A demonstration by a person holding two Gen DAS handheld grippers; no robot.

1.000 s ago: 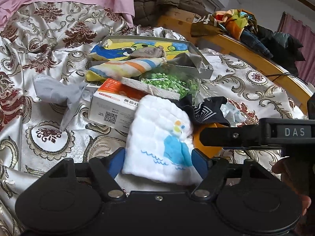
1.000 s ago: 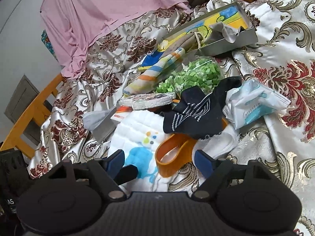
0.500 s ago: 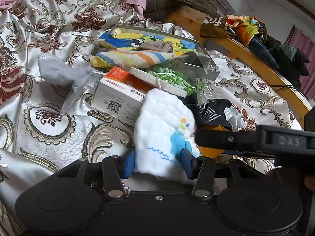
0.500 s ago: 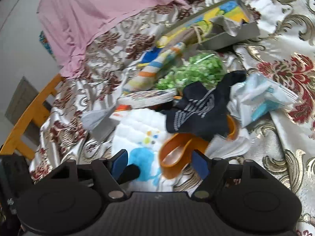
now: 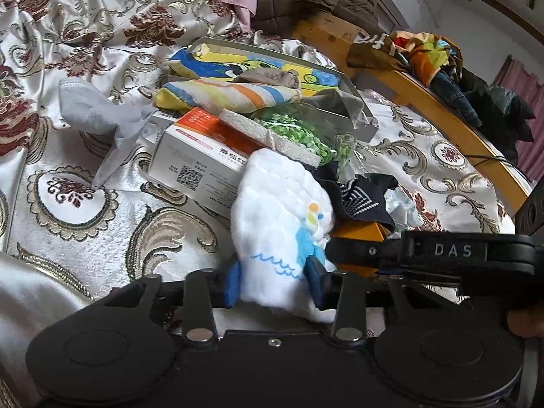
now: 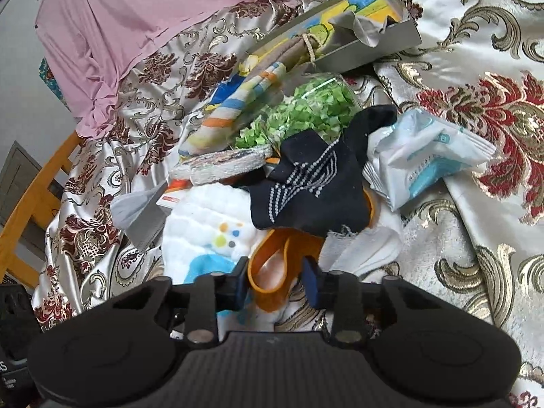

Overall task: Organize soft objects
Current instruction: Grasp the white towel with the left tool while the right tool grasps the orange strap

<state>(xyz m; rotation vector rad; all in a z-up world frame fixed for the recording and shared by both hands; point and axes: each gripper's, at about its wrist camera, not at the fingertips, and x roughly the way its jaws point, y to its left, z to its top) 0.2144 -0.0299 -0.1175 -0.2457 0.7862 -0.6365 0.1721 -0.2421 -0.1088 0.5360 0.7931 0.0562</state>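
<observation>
both my grippers have narrowed over the last second, from wide open to pinching in, and both sets of jaws are closing right now. my left gripper (image 5: 273, 282) has the white baby cloth (image 5: 278, 217) with the blue bird print between its blue pads (image 5: 232, 280); the cloth bunches at the near edge and the pads look to be pressing its sides. my right gripper (image 6: 275, 280) has closed around the near loop of the orange band (image 6: 268, 272), which sits just right of the cloth; its left pad seems to touch the loop, the right pad i cannot tell.

the pile lies on the brocade bedspread (image 5: 102, 204): a dark sock (image 6: 312, 183) drapes over the band's far end, with a bag of green bits (image 6: 306, 108), a striped towel (image 5: 231, 93) and the grey tray (image 6: 370, 51) farther off, and a wipes packet (image 6: 421, 156) to the right.

i judge this as the grasp step: two items taken at once, nothing yet lifted. the sock may drag along with the band.
</observation>
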